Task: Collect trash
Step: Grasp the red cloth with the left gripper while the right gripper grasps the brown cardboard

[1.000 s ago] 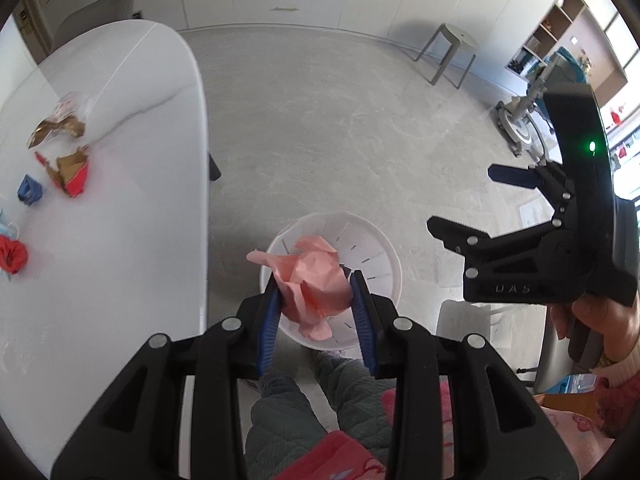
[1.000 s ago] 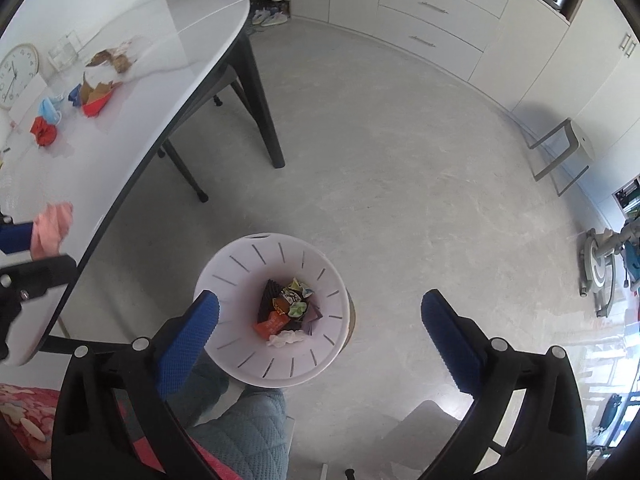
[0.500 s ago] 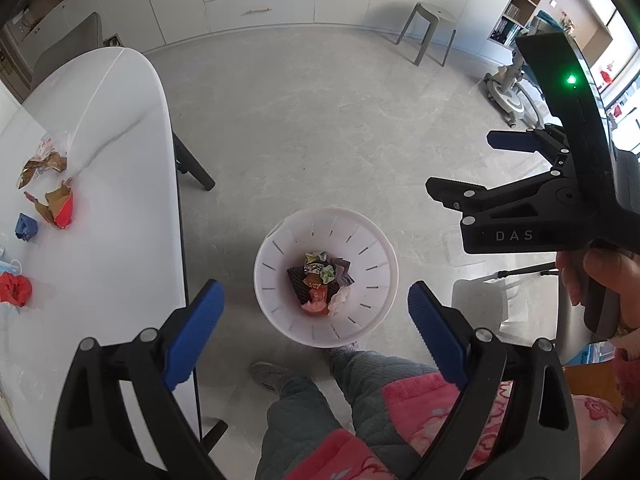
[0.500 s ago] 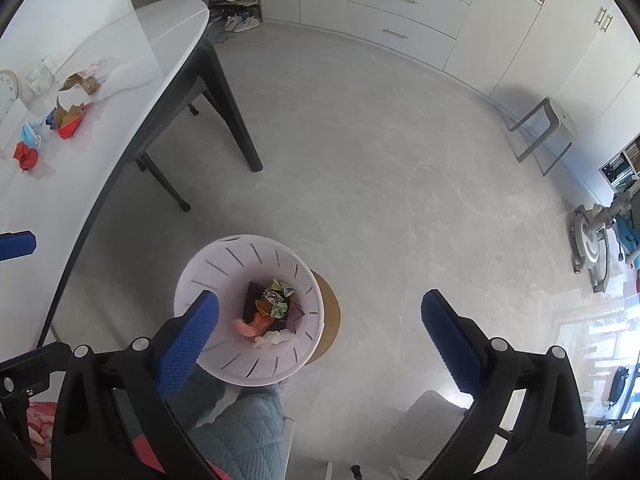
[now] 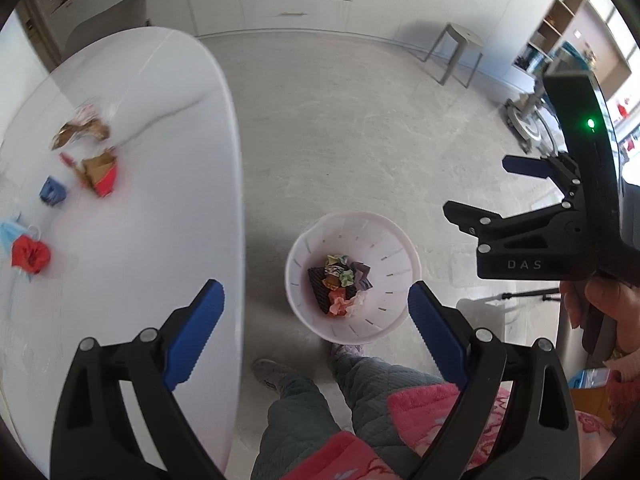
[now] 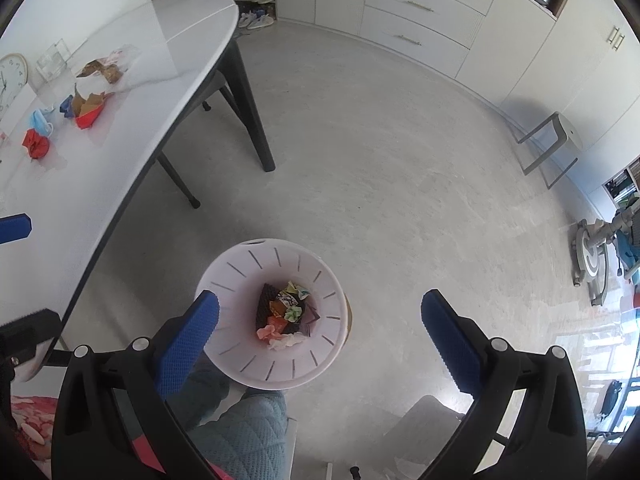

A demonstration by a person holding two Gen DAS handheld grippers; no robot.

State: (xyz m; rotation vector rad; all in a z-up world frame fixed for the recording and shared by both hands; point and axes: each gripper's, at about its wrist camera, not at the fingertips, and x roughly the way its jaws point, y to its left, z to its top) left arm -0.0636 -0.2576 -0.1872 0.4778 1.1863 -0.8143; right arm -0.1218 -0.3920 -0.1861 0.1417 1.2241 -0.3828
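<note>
**A:** Your desk (image 5: 132, 240) runs off the frame to the left of your left claw (image 5: 316, 320), so you can't see its far side. Its near end slips under the claw's left finger.

**B:** And the bin?

**A:** The white slatted wastebasket (image 5: 396, 240) stands on the floor just ahead of that claw, between its two blue pads (image 5: 434, 332). The right pad covers a bit of the rim. From your right claw (image 6: 320, 332) the same basket (image 6: 240, 272) sits ahead and to the left, its near-left rim hidden behind the left pad (image 6: 188, 344).

**B:** What are the claws doing?

**A:** Your left claw's jaws have just been opening and now stand wide with nothing between the pads. Your right claw is spread just as wide and carries nothing. In the left view you see it only from the side, held by your hand (image 5: 600, 304), which the frame edge cuts off.

**B:** Where's the trash?

**A:** A heap of crumpled wrappers (image 5: 340, 284) lies at the bottom of the basket, with a pink wad (image 5: 339, 305) on its near side. The pieces overlap, so you can't count them. More scraps remain on the desk, well ahead and left of the left claw: a red-and-brown wrapper (image 5: 100, 172), a red wad (image 5: 30, 256), a blue scrap (image 5: 52, 190). They're smeared by blur, and the pale blue thing (image 5: 10, 232) by the red wad is half cut off.
</note>
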